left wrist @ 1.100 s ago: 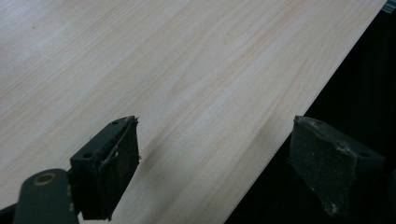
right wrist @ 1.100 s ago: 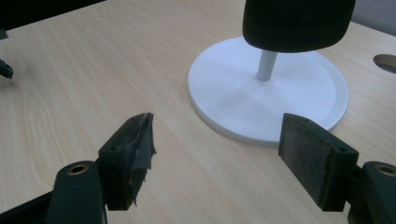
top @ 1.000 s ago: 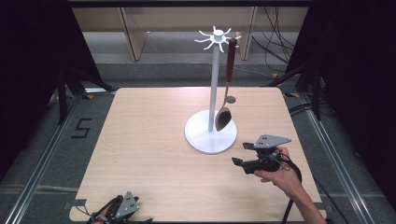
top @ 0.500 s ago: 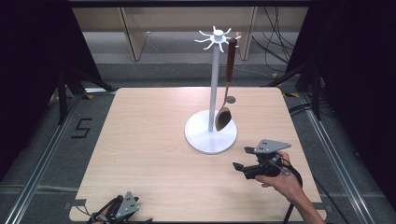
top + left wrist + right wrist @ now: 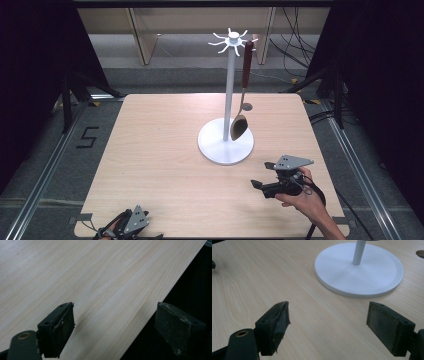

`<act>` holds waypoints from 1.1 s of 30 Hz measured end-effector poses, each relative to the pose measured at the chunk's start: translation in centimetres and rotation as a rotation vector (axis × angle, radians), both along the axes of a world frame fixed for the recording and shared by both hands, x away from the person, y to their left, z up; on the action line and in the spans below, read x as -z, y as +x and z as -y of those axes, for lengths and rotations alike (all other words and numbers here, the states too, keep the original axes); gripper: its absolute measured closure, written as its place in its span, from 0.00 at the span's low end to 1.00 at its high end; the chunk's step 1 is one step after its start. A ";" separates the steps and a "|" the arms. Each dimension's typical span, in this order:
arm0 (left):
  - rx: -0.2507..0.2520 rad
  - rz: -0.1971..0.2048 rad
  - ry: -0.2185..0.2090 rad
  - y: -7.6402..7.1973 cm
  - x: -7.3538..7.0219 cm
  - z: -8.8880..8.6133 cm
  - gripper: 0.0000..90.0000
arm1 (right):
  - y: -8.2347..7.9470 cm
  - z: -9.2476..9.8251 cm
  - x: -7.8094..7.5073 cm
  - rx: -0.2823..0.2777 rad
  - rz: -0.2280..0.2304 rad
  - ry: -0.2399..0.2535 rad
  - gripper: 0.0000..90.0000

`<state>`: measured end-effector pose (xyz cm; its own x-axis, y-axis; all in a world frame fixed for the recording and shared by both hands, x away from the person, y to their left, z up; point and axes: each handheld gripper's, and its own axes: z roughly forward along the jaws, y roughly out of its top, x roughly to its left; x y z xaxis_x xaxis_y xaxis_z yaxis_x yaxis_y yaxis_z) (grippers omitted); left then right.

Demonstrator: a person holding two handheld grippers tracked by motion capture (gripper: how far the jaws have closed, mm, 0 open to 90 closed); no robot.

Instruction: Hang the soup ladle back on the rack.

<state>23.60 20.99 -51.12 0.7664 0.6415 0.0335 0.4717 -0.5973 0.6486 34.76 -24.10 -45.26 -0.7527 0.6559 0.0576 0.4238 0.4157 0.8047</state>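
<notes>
The spoon (image 5: 240, 120) hangs from one arm of the white rack (image 5: 229, 90), which stands on the bench (image 5: 150, 150) toward its far right. Its dark red-brown handle is uppermost, hooked at the top spokes, and the bowl dangles just above the rack's round base (image 5: 359, 272), beside the pole.

The right gripper (image 5: 262, 186) sits low over the bench just in front of that base, jaws spread wide with nothing between them — the right gripper view looks straight across bare wood to the white disc. The left gripper (image 5: 131, 225) rests at the near edge of the bench, well apart from the rack; its jaws are also released and empty, one out past the bench edge.

Judging by its looks, the spoon is light and rigid, with a smooth metal neck that could slip and a thicker handle that should grip better. The handle's middle seems the sensible place to take hold — it would swing freely if nudged, since it hangs from one point. The rack itself looks top-light with a broad base, so it is unlikely to tip.

No containers are on the bench.
</notes>
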 end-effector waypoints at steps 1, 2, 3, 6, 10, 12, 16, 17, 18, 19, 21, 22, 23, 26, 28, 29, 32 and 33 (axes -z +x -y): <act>0.000 0.000 -0.002 0.0 0.0 0.0 0.17 | -0.3 0.0 0.0 0.008 -0.027 0.010 0.22; 0.002 0.000 -0.002 0.0 0.0 0.0 0.17 | -0.2 0.2 0.1 0.001 0.017 -0.004 0.22; 0.001 0.001 -0.002 0.0 0.0 0.0 0.17 | -0.4 0.2 0.2 0.005 0.009 -0.006 0.22; 0.000 0.000 -0.001 0.0 0.0 0.0 0.17 | -1.0 0.4 0.5 0.021 -0.020 0.006 0.21; 0.001 0.001 -0.001 0.0 0.0 0.0 0.17 | -1.1 0.6 0.9 0.001 -0.001 -0.007 0.21; 0.000 0.000 -0.001 0.0 0.0 0.0 0.17 | -1.2 0.7 1.1 -0.001 0.011 -0.004 0.20; 0.000 0.000 -0.002 0.0 0.0 0.0 0.17 | -1.6 0.7 1.4 -0.011 0.011 0.000 0.19; 0.001 0.000 -0.002 0.0 0.0 0.0 0.17 | -1.6 0.7 1.4 -0.015 0.018 -0.007 0.18; 0.000 0.001 -0.002 0.0 0.0 0.0 0.17 | -1.7 0.7 1.5 -0.019 0.004 -0.005 0.18; 0.000 0.000 -0.002 0.0 0.0 0.0 0.17 | -1.8 0.8 1.5 -0.016 0.025 -0.017 0.18; 0.001 0.002 0.004 0.0 0.0 0.0 0.17 | -2.0 0.9 1.7 -0.021 0.022 -0.021 0.18; 0.000 0.003 0.004 0.0 0.0 0.0 0.17 | -2.1 0.9 1.7 -0.010 0.023 -0.020 0.19; -0.001 0.003 0.004 0.0 0.0 0.0 0.17 | -2.3 1.0 1.7 -0.019 0.010 -0.019 0.18; 0.002 0.000 -0.001 0.0 0.0 0.0 0.17 | -2.7 1.2 1.9 -0.014 0.021 -0.036 0.18; 0.001 0.001 0.000 0.0 0.0 0.0 0.17 | -3.3 1.4 2.0 0.008 0.007 -0.029 0.18; -0.001 0.004 0.005 0.0 0.0 0.0 0.17 | -3.2 1.6 2.1 -0.012 0.020 -0.034 0.18; 0.000 0.004 0.006 0.0 0.0 0.0 0.17 | -3.9 1.8 2.3 -0.003 0.014 -0.044 0.18; 0.000 0.006 0.006 0.0 0.0 0.0 0.17 | -4.0 1.9 2.4 0.000 0.028 -0.054 0.18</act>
<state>23.58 20.97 -51.08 0.7659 0.6416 0.0417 0.4681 -0.6009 0.6479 30.75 -26.00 -47.63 -0.7536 0.6573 0.0012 0.4013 0.4587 0.7928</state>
